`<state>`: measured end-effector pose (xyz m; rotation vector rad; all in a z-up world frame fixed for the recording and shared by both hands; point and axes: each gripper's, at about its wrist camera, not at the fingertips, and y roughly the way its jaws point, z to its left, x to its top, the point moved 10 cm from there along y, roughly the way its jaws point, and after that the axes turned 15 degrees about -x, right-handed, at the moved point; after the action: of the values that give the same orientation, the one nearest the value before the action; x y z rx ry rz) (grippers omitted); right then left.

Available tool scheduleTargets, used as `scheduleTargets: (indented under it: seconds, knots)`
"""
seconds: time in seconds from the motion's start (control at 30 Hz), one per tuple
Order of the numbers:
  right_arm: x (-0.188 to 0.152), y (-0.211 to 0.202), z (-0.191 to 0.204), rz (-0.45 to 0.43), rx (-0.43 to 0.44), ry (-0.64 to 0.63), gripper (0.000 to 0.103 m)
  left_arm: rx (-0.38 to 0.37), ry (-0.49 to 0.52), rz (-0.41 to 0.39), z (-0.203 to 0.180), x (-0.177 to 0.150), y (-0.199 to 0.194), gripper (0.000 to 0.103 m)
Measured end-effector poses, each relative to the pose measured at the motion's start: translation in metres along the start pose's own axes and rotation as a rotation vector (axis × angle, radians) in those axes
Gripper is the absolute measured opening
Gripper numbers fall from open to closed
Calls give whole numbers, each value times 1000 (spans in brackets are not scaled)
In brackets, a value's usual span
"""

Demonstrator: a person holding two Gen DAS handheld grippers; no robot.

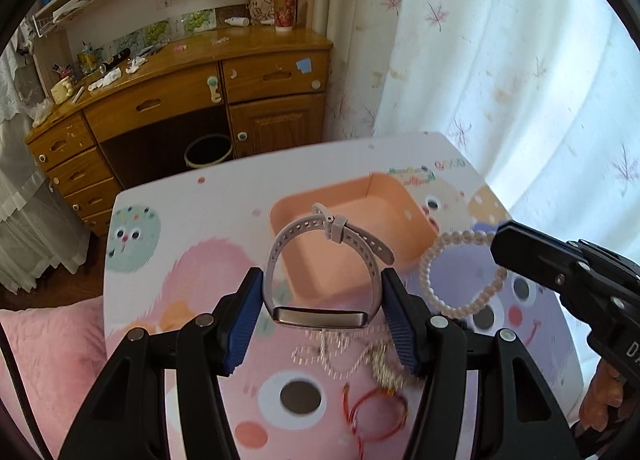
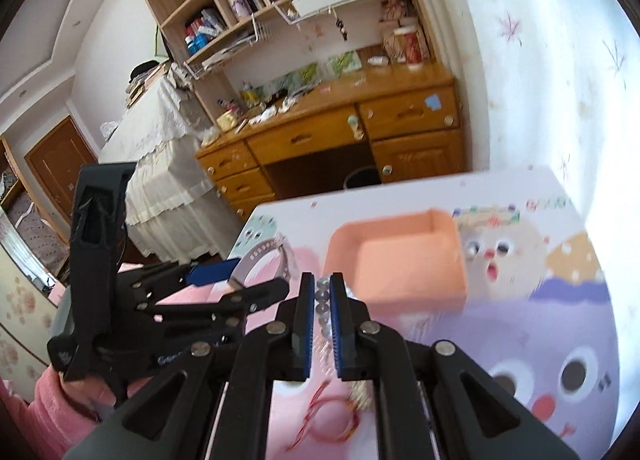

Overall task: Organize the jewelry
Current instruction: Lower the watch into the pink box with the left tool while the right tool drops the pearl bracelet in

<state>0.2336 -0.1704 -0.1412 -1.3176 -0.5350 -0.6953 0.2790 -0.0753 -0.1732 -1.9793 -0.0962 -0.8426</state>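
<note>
My left gripper (image 1: pixel 322 292) is shut on a grey strap watch (image 1: pixel 320 256), holding it by its sides above the table, in front of the empty orange tray (image 1: pixel 416 216). My right gripper (image 2: pixel 322 292) is shut on a pearl bracelet (image 1: pixel 460 272), whose beads (image 2: pixel 321 306) show between the blue pads. The bracelet hangs to the right of the tray. A red cord bracelet (image 1: pixel 376 416) and a silver chain with a gold piece (image 1: pixel 360 356) lie on the table below the grippers. The tray (image 2: pixel 400 260) and red bracelet (image 2: pixel 332 416) also show in the right wrist view.
The small table has a cartoon-print top (image 1: pixel 180 220). A pink cushion (image 1: pixel 48 360) lies at its left. A wooden desk (image 1: pixel 180 100) with a waste bin (image 1: pixel 208 150) beneath stands behind. A white curtain (image 1: pixel 500 60) hangs at the right.
</note>
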Motion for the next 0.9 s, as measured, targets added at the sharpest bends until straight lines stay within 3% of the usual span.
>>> scheduleTargets:
  seconds: [0.2,0.47,0.5,0.7,0.83,0.9]
  knots:
    - [22,30,-23,-21,-21,14,7,-3,-41,-12,5,19,34,57]
    - [27,70,-55,8,-48,70,8,-14,-88,20,10,15,76,58]
    - [25,74,-58,19,-53,79,8,-4,-87,28,11,15,80,61]
    - [13,87,-80,107,-95,142,8,7,-15,29,3,14,76,74]
    - [12,77,-87,99,-102,158,8,2,-11,20,1,11,66,76]
    - [13,72,-87,88,-102,161,17,-9,-12,15,-1,6,59,76]
